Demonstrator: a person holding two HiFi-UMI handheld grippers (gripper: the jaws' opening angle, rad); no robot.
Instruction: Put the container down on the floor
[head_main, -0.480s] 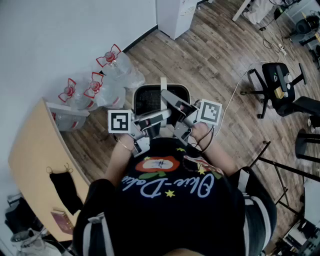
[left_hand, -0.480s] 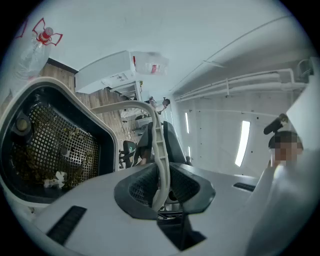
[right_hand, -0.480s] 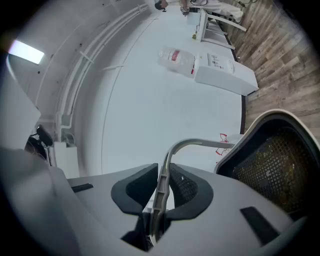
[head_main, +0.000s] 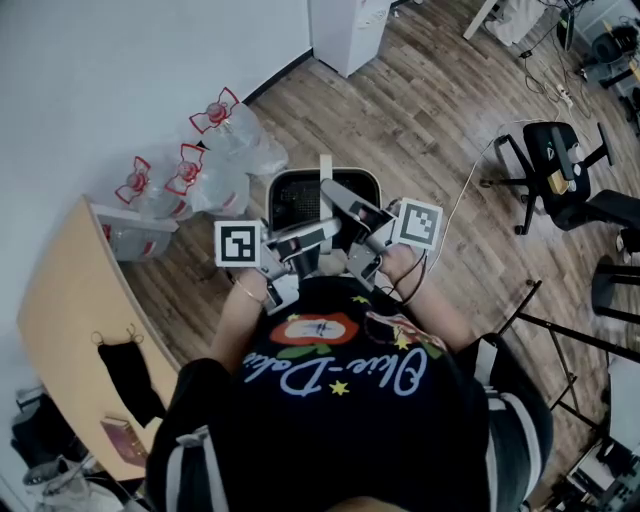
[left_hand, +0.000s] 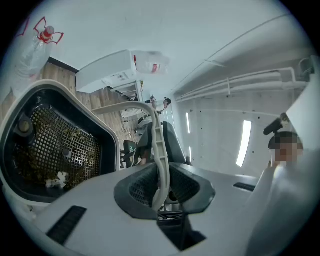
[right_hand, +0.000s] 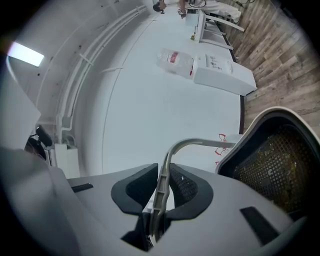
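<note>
A pale container (head_main: 352, 187) with a dark mesh inside hangs in front of the person, above the wood floor. Its thin pale handle (head_main: 326, 168) arches over it. In the left gripper view the handle (left_hand: 159, 145) runs between the two dark pads, and my left gripper (left_hand: 161, 187) is shut on it; the container's mesh (left_hand: 50, 145) shows at the left. The right gripper view has the handle (right_hand: 185, 145) pinched the same way, with my right gripper (right_hand: 159, 192) shut on it and the container (right_hand: 280, 165) at the right. Both grippers (head_main: 300, 243) (head_main: 352, 218) meet above the rim.
Clear plastic bags with red ties (head_main: 190, 170) lie by the white wall at the left. A wooden table (head_main: 70, 330) with a black cloth (head_main: 130, 380) stands at the lower left. A white cabinet (head_main: 350, 30) is at the top, a black office chair (head_main: 560, 180) at the right.
</note>
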